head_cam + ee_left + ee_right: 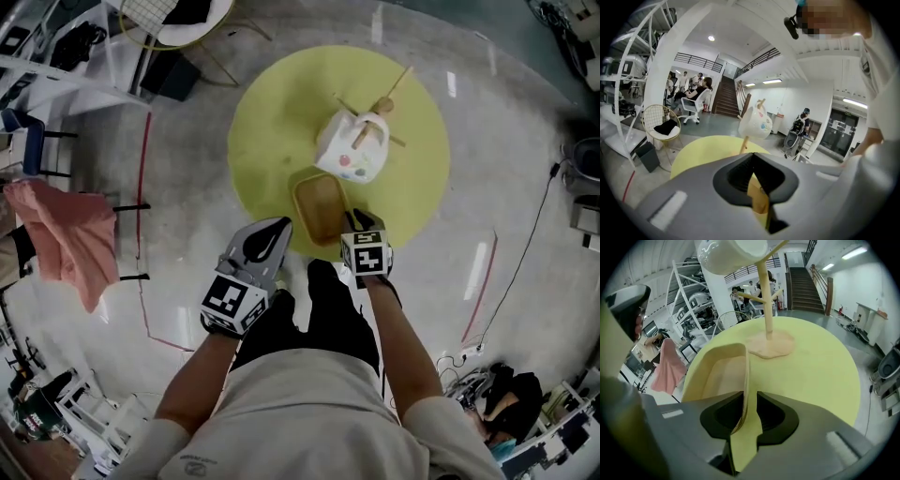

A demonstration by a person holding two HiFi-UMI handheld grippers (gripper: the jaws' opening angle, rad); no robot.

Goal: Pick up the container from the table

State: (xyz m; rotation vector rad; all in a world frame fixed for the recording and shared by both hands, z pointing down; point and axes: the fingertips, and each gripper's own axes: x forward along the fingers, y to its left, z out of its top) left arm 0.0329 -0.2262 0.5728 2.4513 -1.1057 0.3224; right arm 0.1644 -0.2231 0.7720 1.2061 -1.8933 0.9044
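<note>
A shallow tan-yellow rectangular container (321,208) sits at the near edge of the round yellow table (272,122). My right gripper (354,223) is shut on its right wall, which runs up between the jaws in the right gripper view (745,427), with the container (724,376) stretching ahead to the left. My left gripper (284,225) is at the container's near-left corner. A tan strip of the container (757,194) is pinched in its narrow jaw gap. I cannot tell whether the container is off the table.
A wooden mug tree carrying a white mug (352,150) stands just beyond the container, mid-table. On the floor at left are a pink cloth (70,239) on a rack, a wire chair (661,124) and a black box (173,75). People sit far back.
</note>
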